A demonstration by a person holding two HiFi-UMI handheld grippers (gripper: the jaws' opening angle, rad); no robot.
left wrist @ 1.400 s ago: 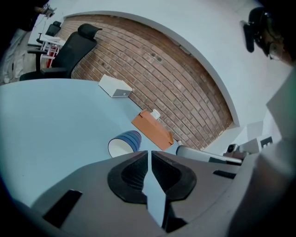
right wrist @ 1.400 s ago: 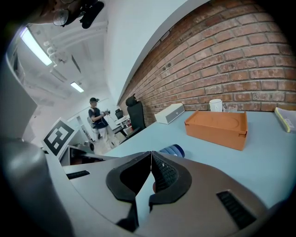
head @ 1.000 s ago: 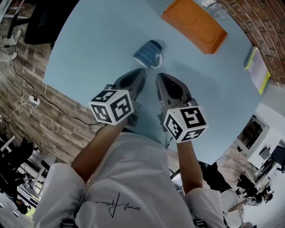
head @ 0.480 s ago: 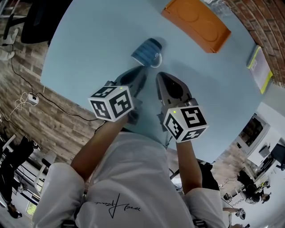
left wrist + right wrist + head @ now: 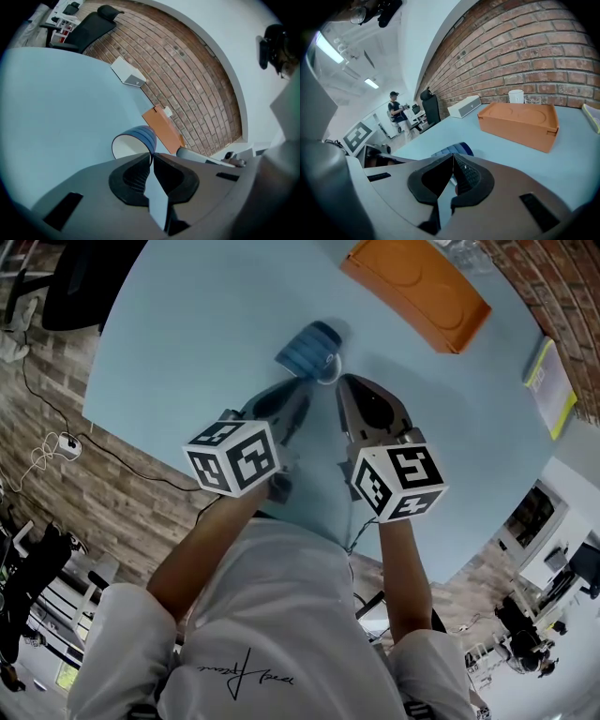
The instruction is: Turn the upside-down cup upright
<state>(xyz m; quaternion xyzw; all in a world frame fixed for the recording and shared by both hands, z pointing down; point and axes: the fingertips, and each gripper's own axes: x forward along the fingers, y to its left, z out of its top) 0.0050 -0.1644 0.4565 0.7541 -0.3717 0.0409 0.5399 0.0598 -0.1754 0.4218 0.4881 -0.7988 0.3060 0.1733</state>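
White shirt [image 5: 281, 606], black script print; grey left hand-held gripper [image 5: 299, 390] and right hand-held gripper [image 5: 343, 382], black-and-white cubes [image 5: 234, 457].

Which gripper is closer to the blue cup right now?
Right, narrowly. The right gripper has its shut tips beside the handle of the cup; the left gripper, also shut, sits just short of the cup's near side.

Premises are presenting as an open-plan office. A black office chair [image 5: 93, 26] is standing beyond the edge of the round pale-blue table [image 5: 187, 324]. A brick wall [image 5: 525, 51] is running alongside. Strip lights [image 5: 371, 83] are burning overhead. A person [image 5: 396, 111] is standing among distant desks. Cables [image 5: 42, 463] are trailing across the floor to a power strip [image 5: 67, 448].
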